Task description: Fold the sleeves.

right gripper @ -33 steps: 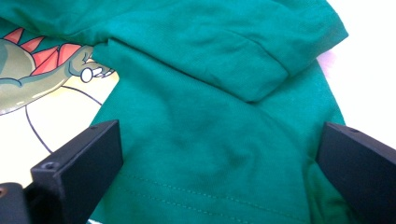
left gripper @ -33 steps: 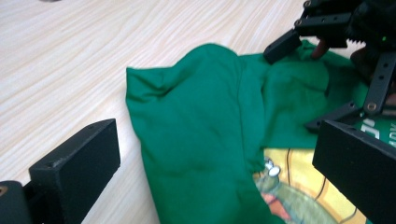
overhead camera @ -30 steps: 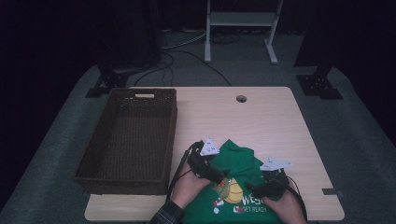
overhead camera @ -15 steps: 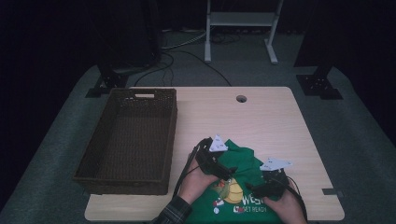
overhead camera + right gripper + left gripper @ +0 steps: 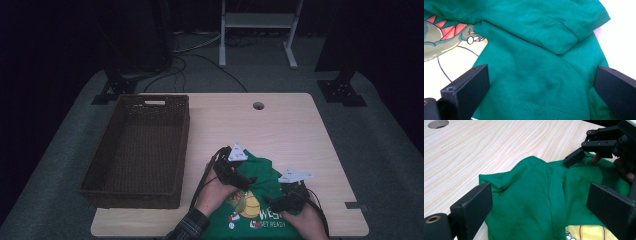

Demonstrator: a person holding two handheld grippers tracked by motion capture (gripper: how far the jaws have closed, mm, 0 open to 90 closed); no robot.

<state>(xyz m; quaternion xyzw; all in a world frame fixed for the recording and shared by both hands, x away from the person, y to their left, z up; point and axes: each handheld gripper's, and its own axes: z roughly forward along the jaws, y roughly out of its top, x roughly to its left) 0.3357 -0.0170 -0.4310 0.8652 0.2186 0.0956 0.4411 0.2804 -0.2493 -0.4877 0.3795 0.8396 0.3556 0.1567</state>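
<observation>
Both grippers hovering over green shirt (image 5: 260, 192): left gripper (image 5: 248, 181) jaws wide, just closing slightly; right gripper (image 5: 272, 202), at its 4 o'clock, gaping wide.

Item count at this station:

- Table (image 5: 280, 130): one, light wood, with one round hole (image 5: 258, 106) near its far edge
- Basket (image 5: 137, 150): one, dark wicker, with one handle slot in its far wall
- Shirt (image 5: 250, 200): one, green, bearing one printed picture on its front
- Grippers: two, a left gripper (image 5: 239, 176) and a right gripper (image 5: 282, 202), each with two black jaws and one grey three-cornered plate
- Hands: two, one on each gripper
- Sleeve (image 5: 187, 229): one, plaid
- White frame (image 5: 260, 30) beyond the table: one
- Dark stand feet on the floor: two
</observation>
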